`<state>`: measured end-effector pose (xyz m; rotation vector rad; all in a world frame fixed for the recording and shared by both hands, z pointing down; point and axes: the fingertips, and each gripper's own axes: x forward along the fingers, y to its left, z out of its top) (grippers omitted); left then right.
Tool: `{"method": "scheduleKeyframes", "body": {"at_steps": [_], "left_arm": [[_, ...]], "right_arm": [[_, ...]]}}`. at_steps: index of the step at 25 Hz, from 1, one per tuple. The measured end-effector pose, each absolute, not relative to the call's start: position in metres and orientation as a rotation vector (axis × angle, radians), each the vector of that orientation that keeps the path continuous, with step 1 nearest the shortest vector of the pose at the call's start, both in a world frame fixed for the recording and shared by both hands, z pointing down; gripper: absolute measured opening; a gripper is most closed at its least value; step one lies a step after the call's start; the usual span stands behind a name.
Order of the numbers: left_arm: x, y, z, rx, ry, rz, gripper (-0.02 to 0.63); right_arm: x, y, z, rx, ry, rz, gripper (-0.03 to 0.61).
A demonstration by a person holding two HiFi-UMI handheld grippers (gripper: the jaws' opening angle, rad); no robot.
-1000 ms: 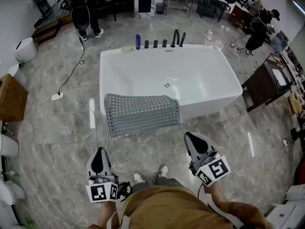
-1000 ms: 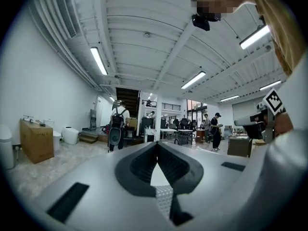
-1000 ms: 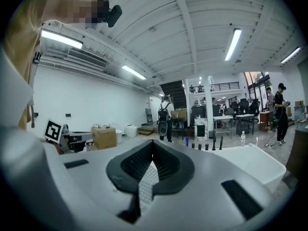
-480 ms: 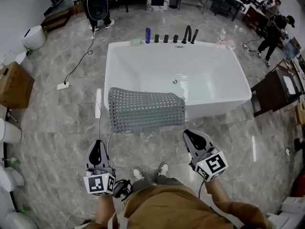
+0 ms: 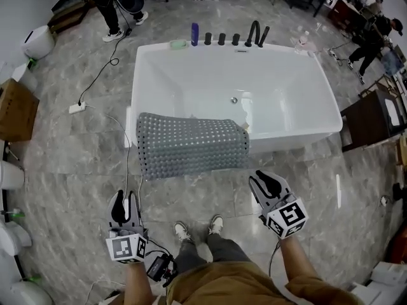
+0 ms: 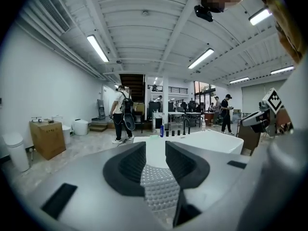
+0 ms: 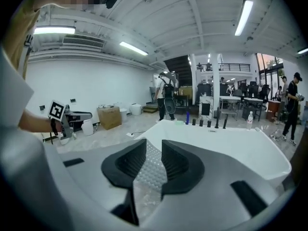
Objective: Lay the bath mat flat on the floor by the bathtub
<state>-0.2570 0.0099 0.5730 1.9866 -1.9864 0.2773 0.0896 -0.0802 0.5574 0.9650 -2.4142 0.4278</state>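
Fingers (image 5: 116, 207) on left gripper (image 5: 125, 199) and right gripper (image 5: 266, 180) just parting, empty; bath mat (image 5: 191, 146) drapes bathtub (image 5: 292, 142) rim, cable (image 5: 126, 164) beside.

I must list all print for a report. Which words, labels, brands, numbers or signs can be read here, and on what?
No readable text anywhere.
Left marker cube and right marker cube: square black-and-white patterns, no letters.
Blue bottle on the bathtub rim: label too small to read.
Cardboard box: no print visible.
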Motion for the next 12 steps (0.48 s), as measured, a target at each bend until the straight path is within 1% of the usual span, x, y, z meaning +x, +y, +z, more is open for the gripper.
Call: {"method": "scheduleKeyframes", "body": {"at_steps": [7, 12], "left_arm": [[-0.263, -0.020, 0.633, 2.000, -1.947, 0.353, 0.139], [-0.262, -0.033, 0.692, 1.998, -1.869, 0.400, 0.189]], "right_arm": [[0.096, -0.103, 0.630, 0.902, -2.344, 0.442, 0.121], [0.117, -0.121, 0.689, 0.903, -2.296, 0.473, 0.153]]}}
